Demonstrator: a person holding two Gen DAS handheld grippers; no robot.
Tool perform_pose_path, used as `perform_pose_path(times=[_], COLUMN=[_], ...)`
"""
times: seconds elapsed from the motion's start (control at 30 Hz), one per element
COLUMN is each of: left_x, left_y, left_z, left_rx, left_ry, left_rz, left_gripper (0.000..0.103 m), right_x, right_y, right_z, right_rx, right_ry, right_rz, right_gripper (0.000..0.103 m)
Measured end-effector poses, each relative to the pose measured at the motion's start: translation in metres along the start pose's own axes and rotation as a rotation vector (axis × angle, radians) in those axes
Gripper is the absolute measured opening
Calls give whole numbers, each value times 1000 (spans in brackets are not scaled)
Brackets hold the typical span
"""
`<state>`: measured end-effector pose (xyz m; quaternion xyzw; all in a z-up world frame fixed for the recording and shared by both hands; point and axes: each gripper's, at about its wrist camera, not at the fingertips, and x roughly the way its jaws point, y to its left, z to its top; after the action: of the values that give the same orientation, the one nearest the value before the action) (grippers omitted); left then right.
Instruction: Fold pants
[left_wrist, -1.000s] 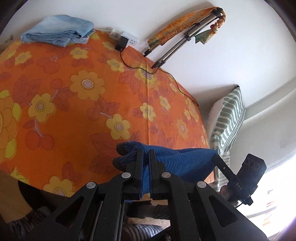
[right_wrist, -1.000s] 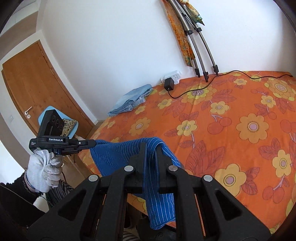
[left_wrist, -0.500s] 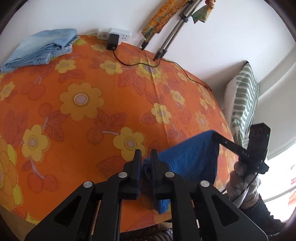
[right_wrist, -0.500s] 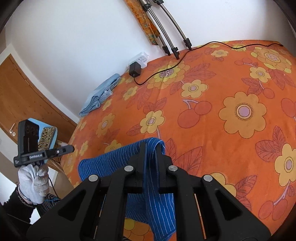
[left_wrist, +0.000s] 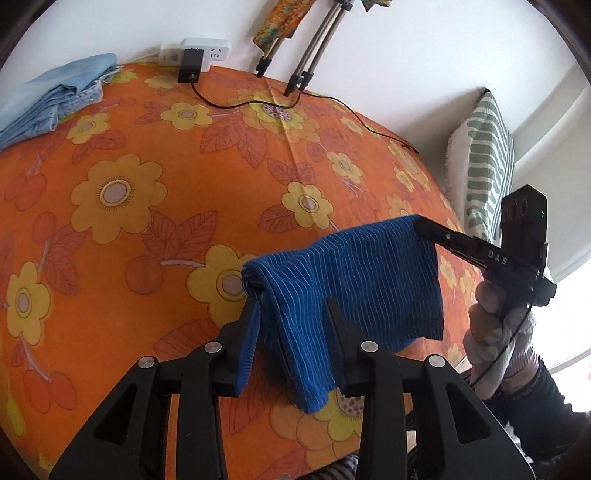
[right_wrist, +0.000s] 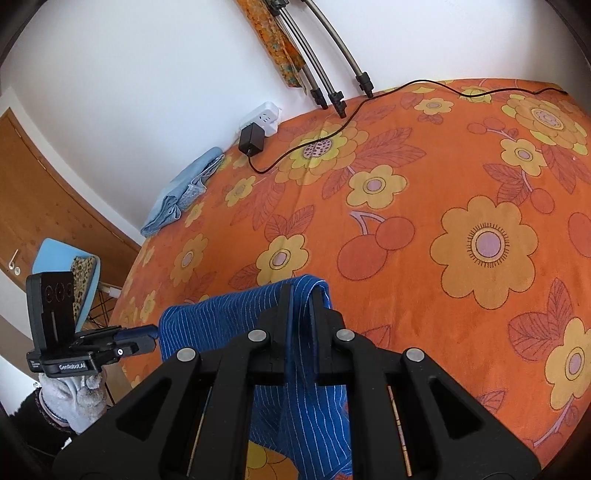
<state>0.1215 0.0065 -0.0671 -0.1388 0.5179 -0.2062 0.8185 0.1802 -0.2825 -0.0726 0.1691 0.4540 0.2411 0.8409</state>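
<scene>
Between two hand-held grippers, above the near edge of the bed (left_wrist: 110, 258): blue striped pants (left_wrist: 362, 280), folded and hanging.

Left hand-held gripper (left_wrist: 291, 306) with jaws just parted and still opening, cloth draped loose between the fingers, pads apparently off it; right hand-held gripper (right_wrist: 301, 295) clenched on the pants' other corner, fabric drooping below it; beyond both, folded light-blue jeans (left_wrist: 51, 99) by the wall, well apart; black charger (right_wrist: 251, 140) and cable farther back; gloved hand (left_wrist: 495, 332) on the right one's handle.
</scene>
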Motion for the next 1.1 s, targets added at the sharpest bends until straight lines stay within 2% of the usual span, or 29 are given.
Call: perform_pose_path(times=[0.07, 0.13, 0.2, 0.37, 0.47, 0.63, 0.7, 0.73, 0.77, 0.83, 0.93, 1.1], left_x=[10, 19, 24, 26, 29, 19, 13, 12, 11, 11, 14, 23], left_y=[3, 6, 11, 23, 29, 31, 26, 23, 18, 6, -11, -31], left_z=[6, 10, 12, 21, 25, 30, 29, 30, 29, 28, 24, 6], left_rx=[3, 3, -11, -67, -75, -68, -38, -23, 1, 51, 122, 208], left_ry=[7, 18, 18, -12, -17, -47, -71, -81, -88, -100, -89, -36], left_rz=[4, 11, -2, -21, 20, 62, 78, 80, 79, 81, 45, 21], left_gripper=[31, 10, 6, 6, 6, 9, 9, 9, 9, 9, 9, 9], right_x=[4, 7, 11, 22, 34, 47, 48, 47, 41, 29, 5, -4], right_y=[-1, -4, -7, -19, -28, -28, -34, -36, -39, -38, -22, 12], right_z=[2, 4, 6, 10, 13, 16, 18, 19, 21, 23, 20, -6], right_rx=[0, 4, 8, 31, 51, 9, 38, 49, 58, 43, -42, -209], right_ry=[5, 9, 14, 38, 60, 87, 112, 118, 108, 74, 21, 51], right_rz=[-4, -4, -10, -33, -45, -87, -61, -61, -69, -95, -102, -87], right_gripper=[7, 7, 7, 7, 7, 8, 11, 17, 20, 20, 20, 20])
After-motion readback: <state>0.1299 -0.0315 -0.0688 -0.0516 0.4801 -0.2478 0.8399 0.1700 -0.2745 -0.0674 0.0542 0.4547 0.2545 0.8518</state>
